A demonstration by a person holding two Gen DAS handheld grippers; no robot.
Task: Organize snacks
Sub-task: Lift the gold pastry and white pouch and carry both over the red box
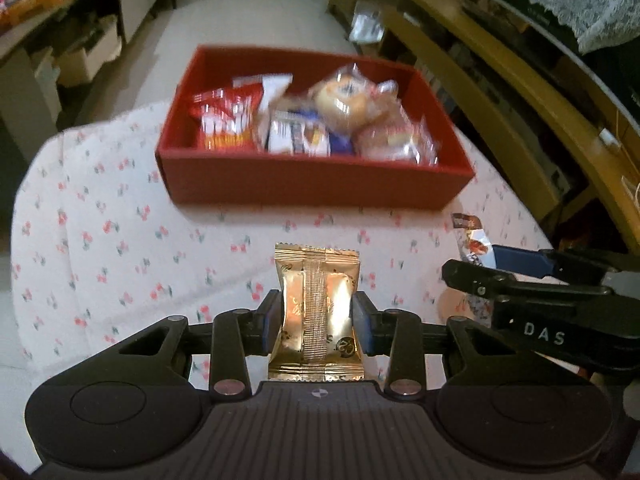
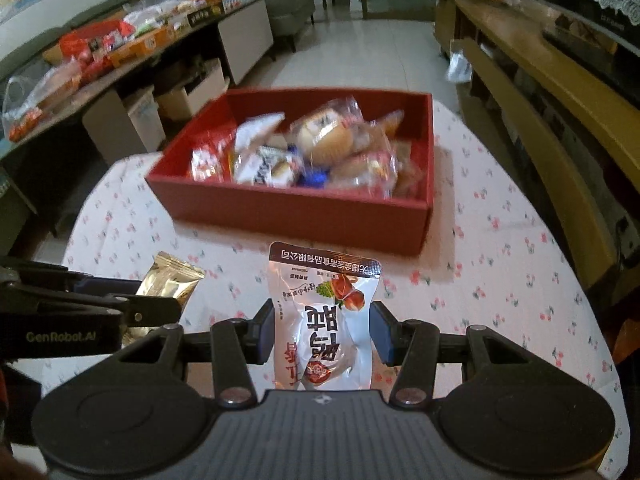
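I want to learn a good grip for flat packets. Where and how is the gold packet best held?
Grip the gold packet across its narrow waist, as the left gripper does now: one pad on each long side edge, coming from the bottom sealed end. The packet is flat with crimped ends and a puffed middle, so squeezing the side edges probably holds it firmly while the top end stays free to drop into the red box.

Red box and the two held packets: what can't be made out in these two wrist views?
- Red box contents: blurred in both views; brands unreadable, lower layers hidden by the snacks on top.
- Gold packet: bottom edge hidden behind the left gripper body, left wrist view.
- Silver pouch: bottom hidden behind the right gripper body, right wrist view.
- Side table clutter: too small and blurred.
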